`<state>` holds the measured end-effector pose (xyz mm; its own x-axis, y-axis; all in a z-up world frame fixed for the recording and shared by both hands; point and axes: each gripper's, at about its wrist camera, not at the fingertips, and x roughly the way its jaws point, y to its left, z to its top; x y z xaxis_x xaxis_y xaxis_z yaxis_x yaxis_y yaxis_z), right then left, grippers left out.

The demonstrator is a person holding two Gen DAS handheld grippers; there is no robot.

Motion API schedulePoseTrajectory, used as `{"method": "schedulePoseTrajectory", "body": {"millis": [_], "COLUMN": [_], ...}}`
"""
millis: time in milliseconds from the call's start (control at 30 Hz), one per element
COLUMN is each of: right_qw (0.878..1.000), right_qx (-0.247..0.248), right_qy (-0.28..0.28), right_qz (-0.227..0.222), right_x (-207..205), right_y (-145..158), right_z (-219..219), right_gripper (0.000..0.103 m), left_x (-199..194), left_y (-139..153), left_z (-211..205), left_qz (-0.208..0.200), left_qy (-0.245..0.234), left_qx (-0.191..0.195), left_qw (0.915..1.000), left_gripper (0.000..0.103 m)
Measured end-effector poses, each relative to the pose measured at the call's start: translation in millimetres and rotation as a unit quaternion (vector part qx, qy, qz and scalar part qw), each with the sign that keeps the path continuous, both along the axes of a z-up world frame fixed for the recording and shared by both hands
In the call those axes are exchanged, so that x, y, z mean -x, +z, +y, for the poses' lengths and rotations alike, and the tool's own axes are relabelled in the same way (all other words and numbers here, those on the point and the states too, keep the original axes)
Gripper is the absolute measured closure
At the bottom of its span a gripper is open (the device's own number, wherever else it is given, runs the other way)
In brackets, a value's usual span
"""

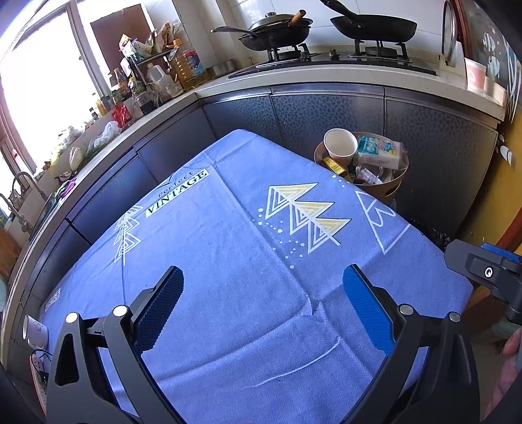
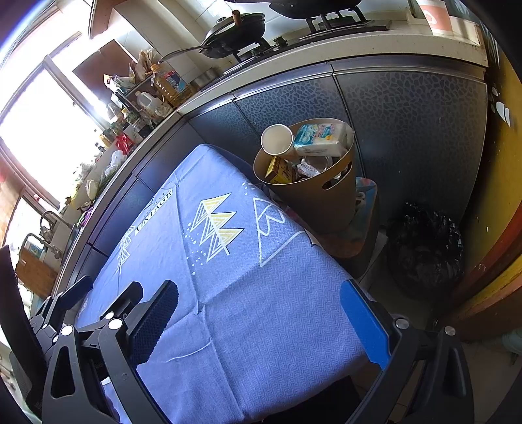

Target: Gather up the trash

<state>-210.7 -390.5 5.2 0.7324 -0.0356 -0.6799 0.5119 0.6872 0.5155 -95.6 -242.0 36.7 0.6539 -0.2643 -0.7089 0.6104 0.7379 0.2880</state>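
Observation:
A tan bin (image 1: 388,189) (image 2: 326,195) stands past the table's far right corner. It holds a white paper cup (image 1: 341,145) (image 2: 276,139), a tissue pack (image 1: 380,151) (image 2: 321,138), a yellow box (image 1: 332,164) (image 2: 280,171) and clear wrappers. My left gripper (image 1: 262,305) is open and empty above the blue tablecloth (image 1: 228,261) (image 2: 244,293). My right gripper (image 2: 261,321) is open and empty over the cloth's near right edge; its body shows at the right of the left wrist view (image 1: 486,270).
A dark-fronted kitchen counter (image 1: 293,81) wraps behind and left of the table, with two pans (image 1: 277,31) on a gas stove and bottles (image 1: 186,65) by the window. A black rubbish bag (image 2: 424,248) sits on the floor right of the bin.

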Motion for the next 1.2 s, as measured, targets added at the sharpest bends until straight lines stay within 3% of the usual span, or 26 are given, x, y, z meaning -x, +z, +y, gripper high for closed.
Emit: {"method": "schedulePoseTrajectory", "body": {"millis": [1200], "right_qw": [1.0], "right_qx": [-0.005], "right_qy": [0.0], "right_qz": [0.001], "right_x": [0.3], "right_y": [-2.2], "right_z": [0.5], "right_gripper": [0.004], "left_x": [3.3], "left_y": [-2.5], "left_z": [-4.0], "left_qz": [-0.002], "left_qy": [-0.01], "left_qx": [-0.01], "left_qw": [0.9999], "left_gripper": [0.006]}}
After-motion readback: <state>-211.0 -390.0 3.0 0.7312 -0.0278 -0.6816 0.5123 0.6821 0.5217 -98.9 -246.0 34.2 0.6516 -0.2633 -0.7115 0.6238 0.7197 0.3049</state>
